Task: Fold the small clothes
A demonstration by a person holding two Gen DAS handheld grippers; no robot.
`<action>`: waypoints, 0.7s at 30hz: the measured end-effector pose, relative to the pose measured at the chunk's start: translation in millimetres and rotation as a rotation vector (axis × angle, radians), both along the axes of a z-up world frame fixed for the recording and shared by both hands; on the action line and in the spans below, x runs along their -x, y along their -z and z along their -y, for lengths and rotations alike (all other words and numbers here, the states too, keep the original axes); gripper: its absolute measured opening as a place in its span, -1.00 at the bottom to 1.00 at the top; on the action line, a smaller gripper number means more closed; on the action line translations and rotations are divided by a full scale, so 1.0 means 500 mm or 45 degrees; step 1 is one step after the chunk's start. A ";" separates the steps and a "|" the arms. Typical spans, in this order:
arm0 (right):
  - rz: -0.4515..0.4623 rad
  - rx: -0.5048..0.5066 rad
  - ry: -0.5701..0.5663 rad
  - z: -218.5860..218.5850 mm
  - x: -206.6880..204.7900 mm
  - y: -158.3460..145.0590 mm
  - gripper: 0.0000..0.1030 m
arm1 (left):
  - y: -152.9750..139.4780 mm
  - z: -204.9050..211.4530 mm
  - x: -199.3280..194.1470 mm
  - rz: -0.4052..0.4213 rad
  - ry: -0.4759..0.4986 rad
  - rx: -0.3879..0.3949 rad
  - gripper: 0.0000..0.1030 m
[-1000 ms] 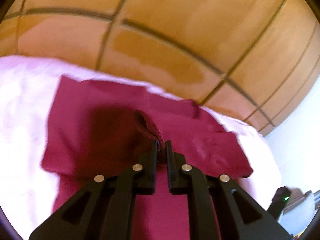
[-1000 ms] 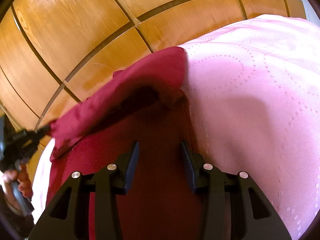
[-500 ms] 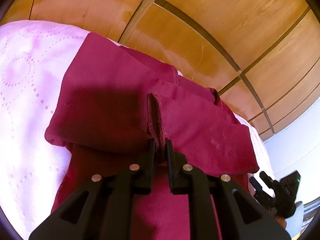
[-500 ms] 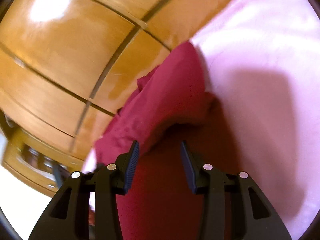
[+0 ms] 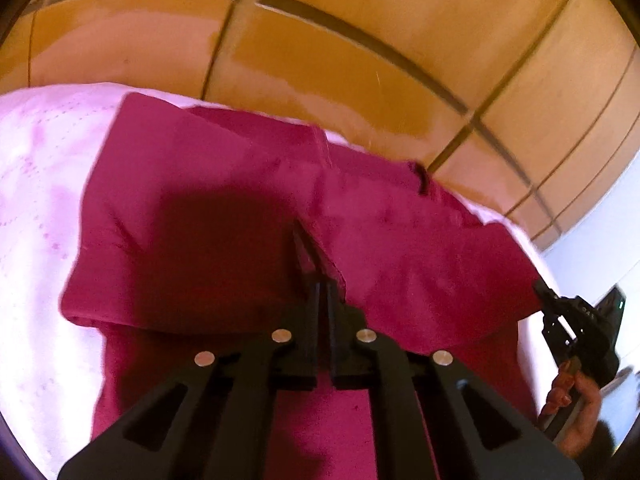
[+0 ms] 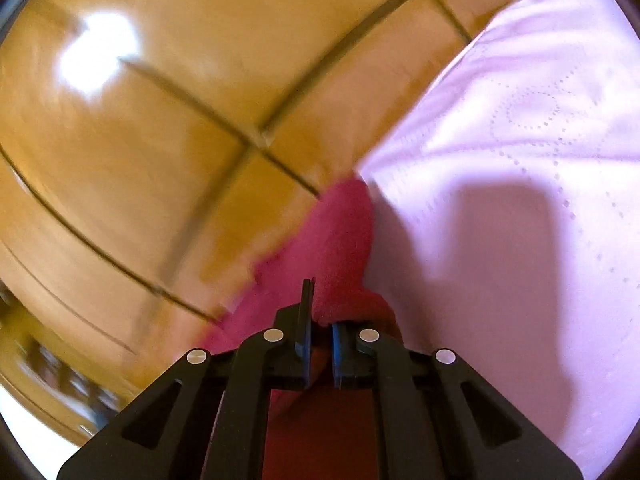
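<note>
A dark red garment (image 5: 208, 216) lies partly folded on a pink bedsheet (image 5: 36, 184). My left gripper (image 5: 323, 292) is shut on a raised edge of the garment near its middle. My right gripper (image 6: 320, 320) is shut on another edge of the same garment (image 6: 340, 240), which bunches up between its fingers. In the left wrist view the right gripper (image 5: 576, 320) shows at the far right, holding the garment's right corner, with the person's hand below it.
A wooden panelled wall (image 5: 360, 40) rises right behind the bed and fills the top of both views (image 6: 160, 140). The pink sheet (image 6: 520, 200) spreads to the right of the garment in the right wrist view. A white wall (image 5: 608, 256) shows at far right.
My right gripper has shut on the garment's edge; it was open before. My left gripper stays shut on the fold and has shifted with the cloth, which now lies flatter.
</note>
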State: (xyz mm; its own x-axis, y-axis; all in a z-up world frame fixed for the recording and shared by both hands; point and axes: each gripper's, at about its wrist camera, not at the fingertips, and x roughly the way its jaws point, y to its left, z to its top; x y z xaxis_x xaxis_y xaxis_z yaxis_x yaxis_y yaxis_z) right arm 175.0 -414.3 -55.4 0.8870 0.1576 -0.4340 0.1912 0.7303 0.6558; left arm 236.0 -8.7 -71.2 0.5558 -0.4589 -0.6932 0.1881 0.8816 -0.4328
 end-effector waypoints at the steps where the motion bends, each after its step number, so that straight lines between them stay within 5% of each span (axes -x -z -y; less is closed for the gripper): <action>1: -0.100 -0.035 -0.001 0.004 -0.013 0.041 -0.87 | 0.007 0.000 0.002 -0.014 -0.010 0.014 -0.98; 3: -0.070 -0.169 0.012 0.024 -0.003 0.088 -0.87 | 0.013 -0.016 0.006 -0.033 -0.048 0.094 -0.79; 7: -0.025 -0.142 0.002 0.019 0.008 0.093 -0.87 | 0.011 -0.055 0.020 -0.042 -0.071 0.360 0.18; 14: -0.005 -0.129 0.006 0.010 0.000 0.094 -0.87 | -0.010 -0.053 0.043 0.028 -0.076 0.482 0.61; 18: -0.004 -0.103 0.010 0.008 0.006 0.092 -0.87 | 0.001 -0.025 0.031 -0.006 -0.042 0.399 0.57; 20: -0.012 -0.100 0.007 0.010 0.006 0.089 -0.87 | 0.006 0.001 0.013 -0.029 -0.026 0.262 -0.05; 21: -0.024 -0.095 0.007 0.009 0.003 0.086 -0.87 | 0.008 0.005 0.006 -0.054 -0.033 0.208 -0.77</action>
State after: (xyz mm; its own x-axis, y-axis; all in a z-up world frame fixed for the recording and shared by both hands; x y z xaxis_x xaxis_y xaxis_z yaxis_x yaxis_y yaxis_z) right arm 173.6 -418.9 -98.4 0.8796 0.1854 -0.4382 0.2078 0.6787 0.7044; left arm 233.1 -11.2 -75.2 0.5405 -0.5531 -0.6339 0.1446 0.8034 -0.5776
